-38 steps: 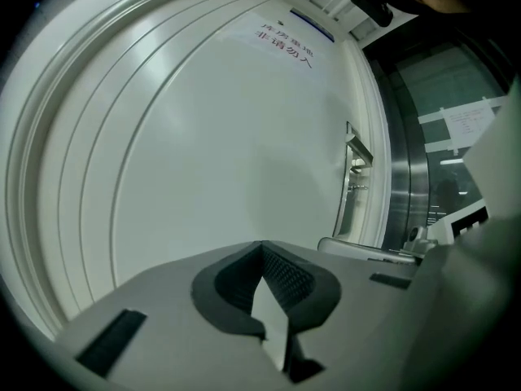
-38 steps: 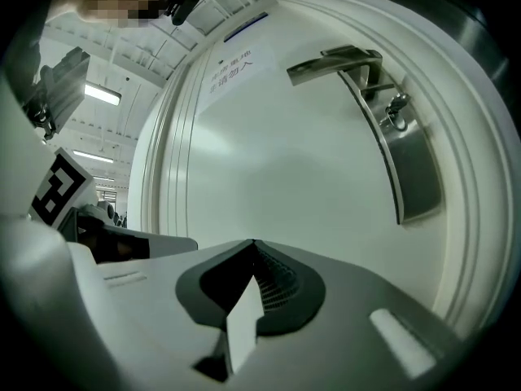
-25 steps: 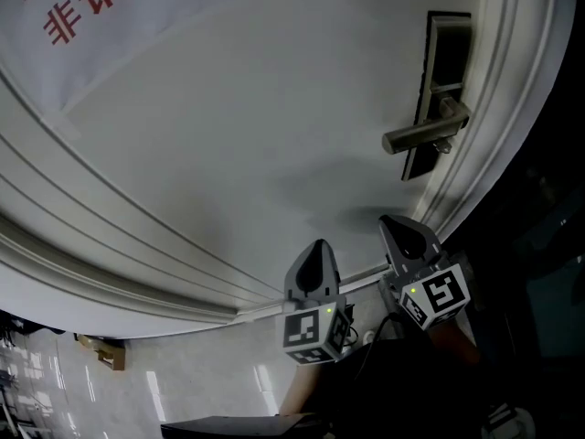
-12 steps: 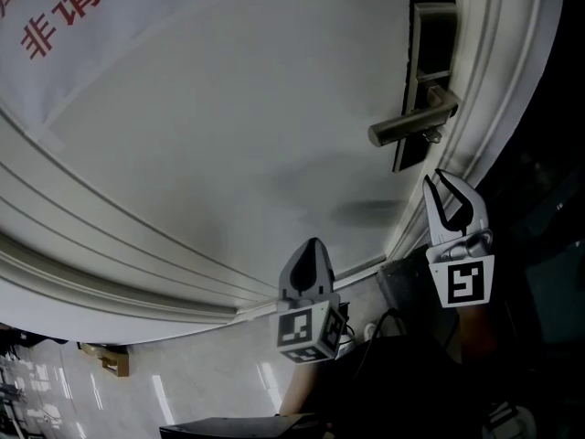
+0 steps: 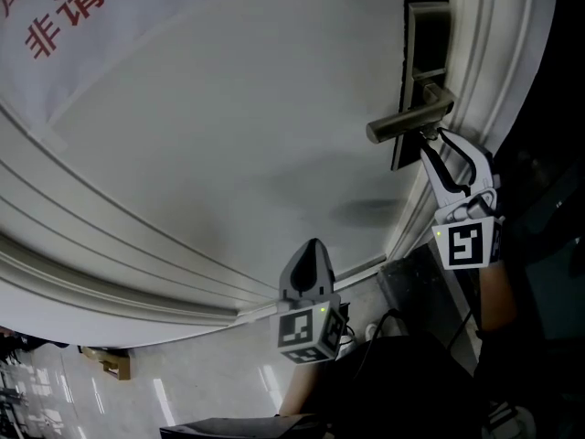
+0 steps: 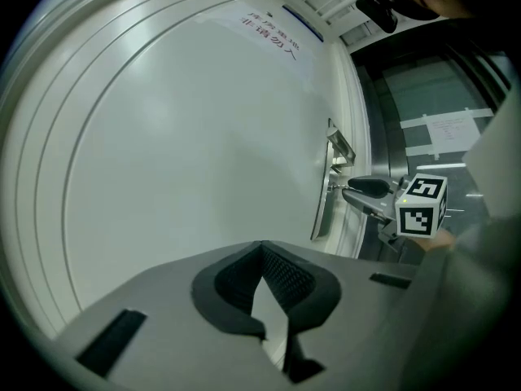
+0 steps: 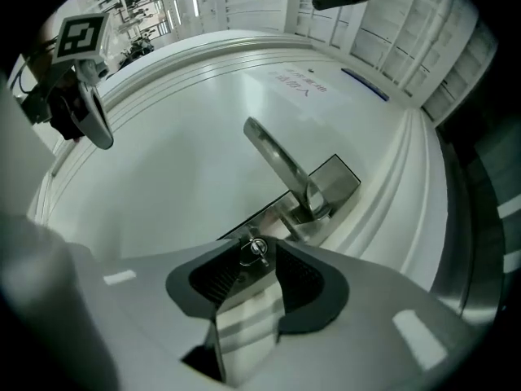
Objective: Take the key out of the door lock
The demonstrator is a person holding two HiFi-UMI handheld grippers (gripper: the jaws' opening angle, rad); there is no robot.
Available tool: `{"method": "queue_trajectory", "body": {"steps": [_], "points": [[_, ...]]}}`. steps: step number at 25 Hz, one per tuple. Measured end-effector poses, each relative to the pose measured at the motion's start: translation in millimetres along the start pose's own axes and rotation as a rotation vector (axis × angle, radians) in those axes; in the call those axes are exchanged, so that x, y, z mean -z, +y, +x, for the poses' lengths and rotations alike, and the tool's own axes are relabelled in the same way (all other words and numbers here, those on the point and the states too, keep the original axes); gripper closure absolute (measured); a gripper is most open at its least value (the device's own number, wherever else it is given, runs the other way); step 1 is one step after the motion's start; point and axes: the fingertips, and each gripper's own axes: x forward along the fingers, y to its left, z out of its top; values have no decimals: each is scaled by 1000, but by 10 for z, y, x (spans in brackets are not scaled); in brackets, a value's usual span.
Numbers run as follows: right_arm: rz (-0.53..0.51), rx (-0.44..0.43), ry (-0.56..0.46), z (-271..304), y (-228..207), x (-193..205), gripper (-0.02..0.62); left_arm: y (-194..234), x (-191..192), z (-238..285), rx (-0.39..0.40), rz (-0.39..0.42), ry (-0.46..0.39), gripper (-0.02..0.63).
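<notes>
I run two grippers: the right gripper (image 5: 446,151), its jaws just opened wide, straddles the one key (image 7: 255,250) under the one handle (image 7: 281,165); the left gripper (image 6: 262,249) is closed and empty.

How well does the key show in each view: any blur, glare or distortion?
Right gripper view: key sharp, low centre, fisheye curving the door. Head view: dim, key too small to tell under the handle. Left gripper view: lock plate far off, strongly bent; no glare.
</notes>
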Motion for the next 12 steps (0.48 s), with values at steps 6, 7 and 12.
{"method": "queue_trajectory", "body": {"steps": [6, 7, 12], "points": [[-99, -41, 35, 109, 13, 4, 494, 34, -22, 9, -6, -1, -3, 606], [-119, -46, 42, 123, 26, 10, 494, 30, -19, 13, -6, -1, -3, 606], [-181, -15, 50, 135, -20, 13, 537, 5, 2, 23, -3, -7, 4, 606]]}}
